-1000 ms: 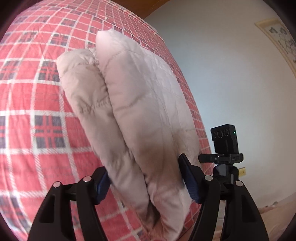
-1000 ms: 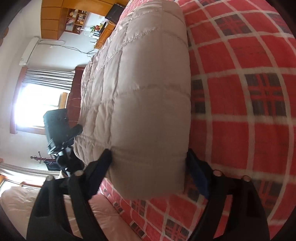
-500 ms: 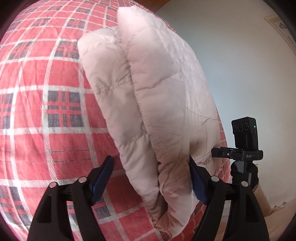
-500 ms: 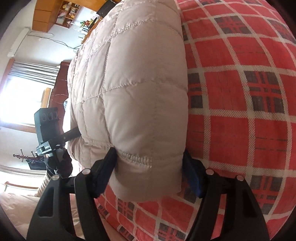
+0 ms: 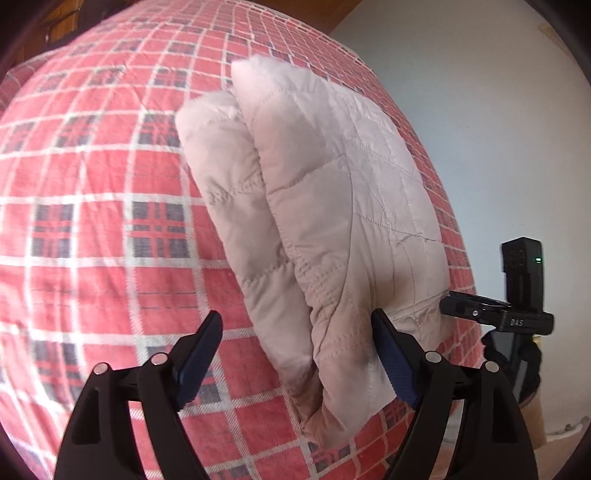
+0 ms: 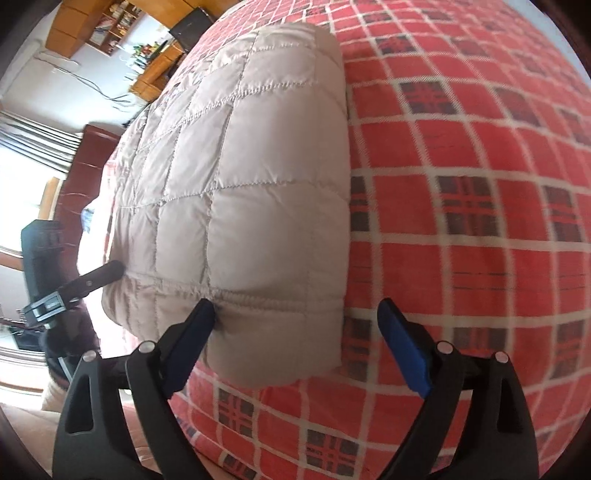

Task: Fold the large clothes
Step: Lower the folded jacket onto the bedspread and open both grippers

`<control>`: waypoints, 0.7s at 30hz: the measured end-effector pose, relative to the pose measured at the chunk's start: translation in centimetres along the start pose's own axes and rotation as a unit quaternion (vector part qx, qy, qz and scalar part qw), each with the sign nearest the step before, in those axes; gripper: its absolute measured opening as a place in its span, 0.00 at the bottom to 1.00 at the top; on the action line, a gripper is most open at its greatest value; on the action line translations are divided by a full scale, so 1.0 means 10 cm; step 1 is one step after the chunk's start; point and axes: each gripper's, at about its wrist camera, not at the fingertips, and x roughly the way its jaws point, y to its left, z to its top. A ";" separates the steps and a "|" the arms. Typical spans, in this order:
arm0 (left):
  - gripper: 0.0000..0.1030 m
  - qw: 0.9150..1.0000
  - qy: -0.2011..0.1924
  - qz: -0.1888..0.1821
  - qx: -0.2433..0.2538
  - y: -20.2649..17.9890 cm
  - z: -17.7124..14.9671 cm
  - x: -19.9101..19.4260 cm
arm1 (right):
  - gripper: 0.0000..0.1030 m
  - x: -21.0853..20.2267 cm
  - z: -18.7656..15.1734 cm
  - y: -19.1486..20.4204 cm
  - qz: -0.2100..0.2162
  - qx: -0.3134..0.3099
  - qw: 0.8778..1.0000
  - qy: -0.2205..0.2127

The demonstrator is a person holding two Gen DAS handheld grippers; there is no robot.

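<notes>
Both grippers have spread since the earlier frames: left gripper (image 5: 295,354) and right gripper (image 6: 295,343) now stand wide, pinching nothing. Folded quilted jacket (image 6: 251,192) lies doubled on the red plaid bedcover (image 5: 92,206), one blue pad of each still touching it. Release step; next, withdraw clear without dragging the layers.

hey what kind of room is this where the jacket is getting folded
Most likely a bedroom in a home. The folded quilted jacket lies on a bed with a red plaid bedspread, and there are window curtains and wooden shelves behind.
</notes>
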 end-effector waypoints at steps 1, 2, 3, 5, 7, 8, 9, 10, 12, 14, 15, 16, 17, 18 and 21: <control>0.81 1.000 -0.001 0.009 0.000 -0.03 -0.02 -0.05 | 0.87 -0.03 -0.01 0.02 -0.007 -0.002 1.000 -0.003; 0.81 1.000 -0.001 0.018 0.000 -0.06 -0.03 -0.08 | 0.87 -0.06 -0.02 0.05 -0.018 -0.006 1.000 -0.008; 0.82 1.000 -0.001 0.028 0.001 -0.08 -0.02 -0.10 | 0.87 -0.09 -0.04 0.08 -0.030 -0.009 0.999 -0.011; 0.83 0.999 -0.006 0.046 0.005 -0.17 -0.09 -0.19 | 0.87 -0.14 -0.06 0.14 -0.056 -0.013 0.998 -0.013; 0.87 0.998 -0.011 0.068 0.011 -0.24 -0.12 -0.25 | 0.88 -0.17 -0.08 0.19 -0.074 -0.017 0.997 -0.017; 0.88 0.997 -0.013 0.079 0.013 -0.24 -0.12 -0.24 | 0.88 -0.19 -0.09 0.21 -0.083 -0.018 0.996 -0.018; 0.88 0.996 -0.017 0.090 0.015 -0.29 -0.17 -0.30 | 0.88 -0.20 -0.11 0.23 -0.091 -0.019 0.995 -0.019; 0.88 0.995 -0.019 0.094 0.016 -0.31 -0.18 -0.33 | 0.88 -0.22 -0.13 0.26 -0.100 -0.022 0.994 -0.022; 0.88 0.995 -0.020 0.097 0.010 -0.31 -0.22 -0.35 | 0.88 -0.23 -0.17 0.29 -0.112 -0.027 0.993 -0.026; 0.88 0.995 -0.020 0.099 0.004 -0.28 -0.25 -0.37 | 0.89 -0.24 -0.22 0.32 -0.125 -0.028 0.992 -0.023; 0.88 0.995 -0.020 0.101 0.002 -0.29 -0.28 -0.39 | 0.89 -0.24 -0.24 0.32 -0.128 -0.028 0.991 -0.023; 0.88 0.995 -0.020 0.102 -0.002 -0.28 -0.30 -0.40 | 0.89 -0.24 -0.26 0.32 -0.131 -0.028 0.991 -0.023; 0.88 0.995 -0.020 0.102 -0.006 -0.26 -0.32 -0.40 | 0.89 -0.24 -0.29 0.34 -0.134 -0.027 0.990 -0.021; 0.89 0.995 -0.019 0.102 -0.010 -0.23 -0.33 -0.36 | 0.89 -0.27 -0.31 0.31 -0.134 -0.025 0.991 -0.020; 0.89 0.995 -0.014 0.101 -0.020 -0.19 -0.38 -0.33 | 0.89 -0.29 -0.39 0.25 -0.127 -0.014 0.992 -0.012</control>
